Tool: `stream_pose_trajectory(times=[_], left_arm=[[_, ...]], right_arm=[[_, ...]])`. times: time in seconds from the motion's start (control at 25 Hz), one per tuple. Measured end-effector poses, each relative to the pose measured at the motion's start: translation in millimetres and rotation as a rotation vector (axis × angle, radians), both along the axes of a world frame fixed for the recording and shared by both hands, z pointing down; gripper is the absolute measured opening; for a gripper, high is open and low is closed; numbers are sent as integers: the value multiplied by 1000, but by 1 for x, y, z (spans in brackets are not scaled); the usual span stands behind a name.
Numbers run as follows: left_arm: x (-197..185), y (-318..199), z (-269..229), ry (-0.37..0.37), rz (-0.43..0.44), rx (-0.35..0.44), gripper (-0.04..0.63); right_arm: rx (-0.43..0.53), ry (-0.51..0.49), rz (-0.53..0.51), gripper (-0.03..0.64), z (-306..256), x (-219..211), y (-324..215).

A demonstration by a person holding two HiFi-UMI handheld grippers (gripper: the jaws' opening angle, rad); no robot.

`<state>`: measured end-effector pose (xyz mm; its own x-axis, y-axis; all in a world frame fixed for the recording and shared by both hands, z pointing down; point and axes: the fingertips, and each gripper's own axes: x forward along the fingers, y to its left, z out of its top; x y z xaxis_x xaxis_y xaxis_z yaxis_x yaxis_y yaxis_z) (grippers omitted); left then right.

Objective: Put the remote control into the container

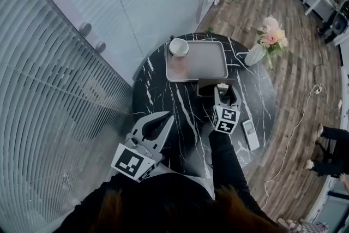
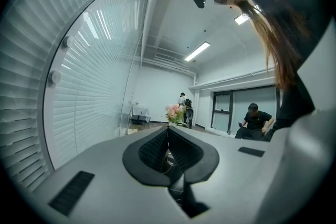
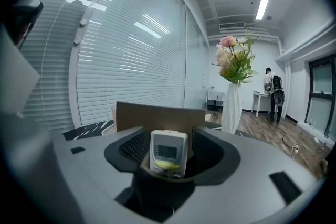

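My right gripper (image 1: 223, 90) is shut on a white remote control (image 1: 222, 85), which stands upright between the jaws with its screen facing the camera (image 3: 168, 151). Just beyond the fingertips is the brown open container (image 1: 208, 88), and its wall rises behind the remote (image 3: 157, 115) in the right gripper view. A second white remote control (image 1: 250, 134) lies flat on the black marble table (image 1: 163, 95) to the right of that gripper. My left gripper (image 1: 156, 127) hangs over the table's near left edge, jaws together and holding nothing (image 2: 168, 131).
A grey tray (image 1: 206, 60) lies behind the container, with a white cup (image 1: 178, 47) at its left corner. A white vase of pink flowers (image 1: 256, 54) stands at the table's right rim. A glass wall with blinds runs along the left. People sit off to the right.
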<state>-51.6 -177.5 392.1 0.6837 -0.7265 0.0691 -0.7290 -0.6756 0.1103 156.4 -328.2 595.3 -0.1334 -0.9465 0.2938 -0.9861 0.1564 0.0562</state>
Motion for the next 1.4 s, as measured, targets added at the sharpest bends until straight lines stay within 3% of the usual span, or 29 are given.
stream_pose_trajectory(times=[0.16, 0.32, 0.4, 0.84, 1.08, 1.4], left_arm=[[2, 2, -3, 4, 4, 6, 9], [5, 3, -7, 7, 10, 17, 9], [7, 5, -7, 7, 10, 21, 9], [10, 9, -9, 16, -1, 41, 9], [14, 10, -5, 22, -5, 56, 9], [21, 20, 0, 28, -6, 65, 9]], right_arm=[[43, -29, -24, 239, -18, -1, 2], [76, -51, -40, 69, -31, 0, 4], [105, -64, -55, 31, -40, -1, 5], [303, -140, -117, 17, -140, -6, 51], [311, -169, -117, 17, -162, -7, 86], [246, -185, -130, 17, -174, -13, 137]])
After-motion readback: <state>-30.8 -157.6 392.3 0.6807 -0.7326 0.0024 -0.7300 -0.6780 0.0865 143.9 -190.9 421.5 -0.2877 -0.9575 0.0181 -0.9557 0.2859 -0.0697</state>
